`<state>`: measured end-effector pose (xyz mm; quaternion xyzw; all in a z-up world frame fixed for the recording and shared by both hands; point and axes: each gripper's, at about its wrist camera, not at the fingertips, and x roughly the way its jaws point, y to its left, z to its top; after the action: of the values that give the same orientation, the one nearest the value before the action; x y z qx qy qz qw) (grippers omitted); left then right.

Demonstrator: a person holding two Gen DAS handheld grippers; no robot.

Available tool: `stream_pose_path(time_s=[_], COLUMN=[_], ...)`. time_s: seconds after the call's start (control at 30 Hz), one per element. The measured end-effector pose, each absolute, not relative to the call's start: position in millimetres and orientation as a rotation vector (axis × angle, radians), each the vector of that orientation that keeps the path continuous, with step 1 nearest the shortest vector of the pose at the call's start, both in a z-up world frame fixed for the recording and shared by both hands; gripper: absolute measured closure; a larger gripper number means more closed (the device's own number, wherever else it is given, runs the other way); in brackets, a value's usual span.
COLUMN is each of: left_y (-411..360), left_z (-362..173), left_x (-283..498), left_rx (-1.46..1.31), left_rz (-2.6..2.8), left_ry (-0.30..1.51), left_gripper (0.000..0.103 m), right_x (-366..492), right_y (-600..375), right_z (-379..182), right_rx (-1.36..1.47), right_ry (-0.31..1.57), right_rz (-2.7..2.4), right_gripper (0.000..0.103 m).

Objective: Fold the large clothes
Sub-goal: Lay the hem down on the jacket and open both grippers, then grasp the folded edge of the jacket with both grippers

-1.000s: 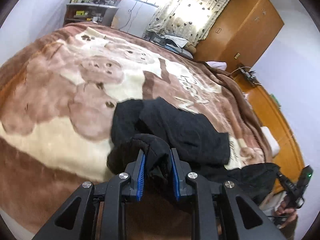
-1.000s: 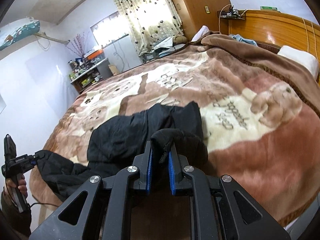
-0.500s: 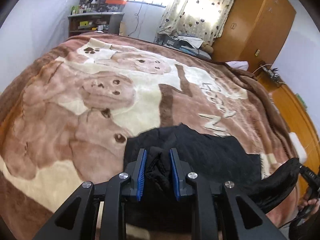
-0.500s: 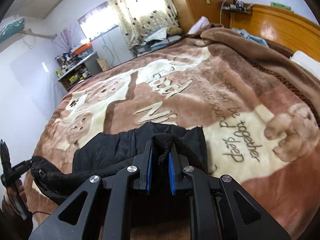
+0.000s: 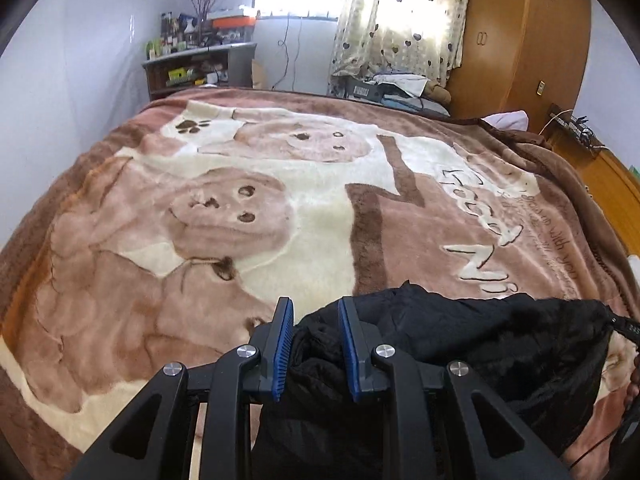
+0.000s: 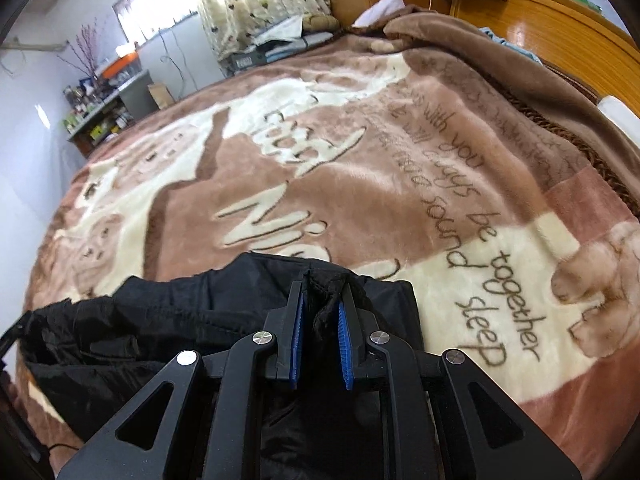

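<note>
A large black garment (image 5: 460,344) hangs stretched between my two grippers over the near part of the bed. My left gripper (image 5: 314,312) is shut on one bunched corner of it. My right gripper (image 6: 320,292) is shut on the other corner, and the black garment (image 6: 168,320) sags to its left there. The far end of the cloth reaches the other gripper at the right edge of the left wrist view (image 5: 624,326). The lower part of the garment is hidden below the gripper bodies.
A brown and cream bear-print blanket (image 5: 280,208) covers the whole bed. A wooden wardrobe (image 5: 520,40) and curtained window stand beyond it, a cluttered shelf (image 5: 192,68) at the back left, and a wooden headboard (image 6: 560,28) at the right.
Both grippers have moved forward over the bed with the garment in them. The cloth has been pulled from a crumpled heap into a taut span between them.
</note>
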<state>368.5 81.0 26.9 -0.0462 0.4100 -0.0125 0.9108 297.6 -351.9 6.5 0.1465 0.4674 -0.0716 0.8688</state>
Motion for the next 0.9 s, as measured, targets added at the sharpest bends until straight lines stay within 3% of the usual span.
stream_pose_path(time_s=[0.2, 0.33, 0.47, 0.57, 0.7, 0.9], left_y=[73, 66, 56, 51, 38, 22], left_z=[30, 35, 41, 43, 43, 49], left_x=[359, 349, 339, 333, 322, 303], left_rx=[0.014, 0.047, 0.053, 0.052, 0.059, 0.062], left_rz=[0.014, -0.016, -0.059, -0.07, -0.106, -0.136], left_ry=[0.787, 0.757, 0.749, 0.756, 0.773, 0.777], left_gripper=[0.079, 0.067, 0.066, 0.065, 0.06, 0.056], right_x=[319, 332, 339, 335, 314, 273], right_y=[-345, -337, -332, -324, -306, -277], right_z=[-15, -24, -25, -12, 20, 58], right_rx=[0.253, 0.198, 0.163, 0.116, 0.054, -0.019], right_ry=[1.016, 1.038, 1.04, 0.994, 0.869, 0.742], right_rz=[-0.201, -0.235, -0.274, -0.279, -0.216, -0.119], right_gripper=[0.086, 0.084, 0.079, 0.065, 0.038, 0.037])
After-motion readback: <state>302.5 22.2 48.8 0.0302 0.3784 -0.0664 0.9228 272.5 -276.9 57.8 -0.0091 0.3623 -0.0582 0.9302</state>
